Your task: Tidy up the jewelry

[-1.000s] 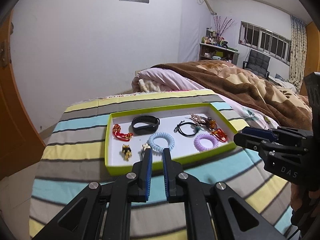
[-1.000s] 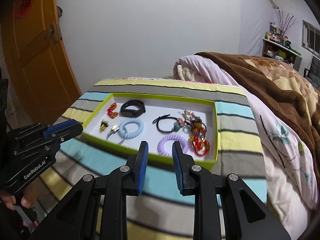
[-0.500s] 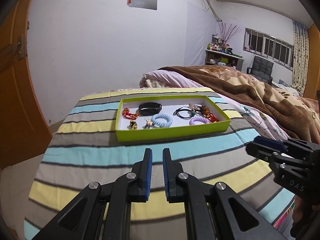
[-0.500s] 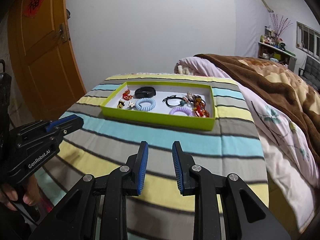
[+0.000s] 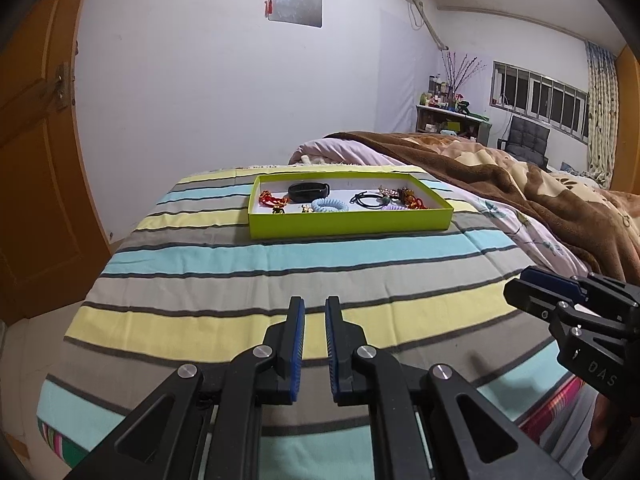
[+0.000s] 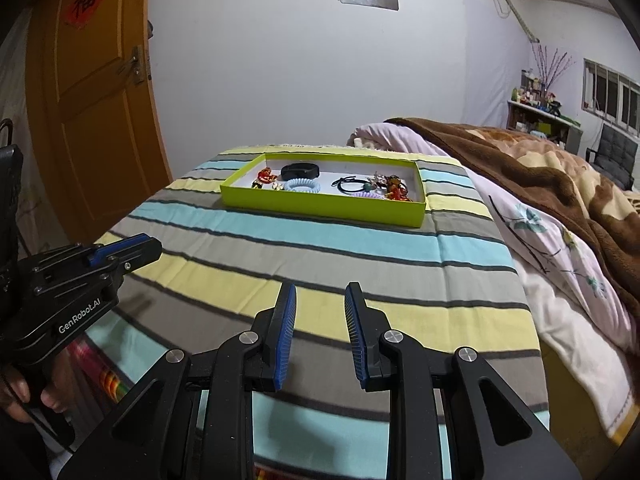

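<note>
Left gripper (image 5: pixel 315 308) narrow gap, empty; right gripper (image 6: pixel 320 294) wider gap, empty. Both hover over the striped bed cover (image 5: pixel 280 280). Green tray (image 5: pixel 348 224) well ahead of both, holding jewelry: black band (image 5: pixel 308 191), blue coil ring (image 5: pixel 329 205), red pieces (image 5: pixel 272 199). Brown blanket (image 5: pixel 540 200) right of tray.

Each camera sits just behind its own claw and looks forward and downward along the fingers, across the striped bedcover (image 5: pixel 280 256). Both views share the green tray (image 5: pixel 348 222) well ahead of the claws. The left view catches the right claw (image 5: pixel 520 286) at its right edge; the right view shows the left claw (image 6: pixel 144 246) at its left.
</note>
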`<state>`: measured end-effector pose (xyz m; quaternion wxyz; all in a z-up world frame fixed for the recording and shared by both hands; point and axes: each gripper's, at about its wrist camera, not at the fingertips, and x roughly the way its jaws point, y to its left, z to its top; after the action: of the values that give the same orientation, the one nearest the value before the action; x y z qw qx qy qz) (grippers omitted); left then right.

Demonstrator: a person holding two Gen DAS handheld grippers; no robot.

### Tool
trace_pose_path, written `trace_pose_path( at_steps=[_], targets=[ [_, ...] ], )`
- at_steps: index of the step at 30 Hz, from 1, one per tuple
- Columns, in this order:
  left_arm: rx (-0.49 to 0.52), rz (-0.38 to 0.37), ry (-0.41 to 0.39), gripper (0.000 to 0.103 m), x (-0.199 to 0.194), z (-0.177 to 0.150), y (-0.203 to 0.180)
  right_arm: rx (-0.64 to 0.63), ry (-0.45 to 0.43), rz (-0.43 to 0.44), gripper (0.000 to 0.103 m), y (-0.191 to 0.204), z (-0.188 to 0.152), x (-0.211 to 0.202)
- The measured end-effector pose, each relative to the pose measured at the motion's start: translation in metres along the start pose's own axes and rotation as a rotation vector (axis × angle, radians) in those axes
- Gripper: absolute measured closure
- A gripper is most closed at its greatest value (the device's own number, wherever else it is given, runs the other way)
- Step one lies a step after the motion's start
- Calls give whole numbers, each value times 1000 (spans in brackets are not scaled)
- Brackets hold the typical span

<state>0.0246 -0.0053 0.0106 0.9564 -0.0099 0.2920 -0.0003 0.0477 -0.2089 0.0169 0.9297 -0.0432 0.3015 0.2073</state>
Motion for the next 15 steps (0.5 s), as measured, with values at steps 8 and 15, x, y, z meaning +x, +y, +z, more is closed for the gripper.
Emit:
trace_pose_path(
  at_steps=[8, 15],
  targets=[
    [-10, 22, -19, 94, -7, -4, 4, 1, 8, -14, 77, 2, -6, -3],
    [-9, 25, -16, 94, -7, -4, 2, 3, 4, -20, 77, 2, -6, -5]
  ],
)
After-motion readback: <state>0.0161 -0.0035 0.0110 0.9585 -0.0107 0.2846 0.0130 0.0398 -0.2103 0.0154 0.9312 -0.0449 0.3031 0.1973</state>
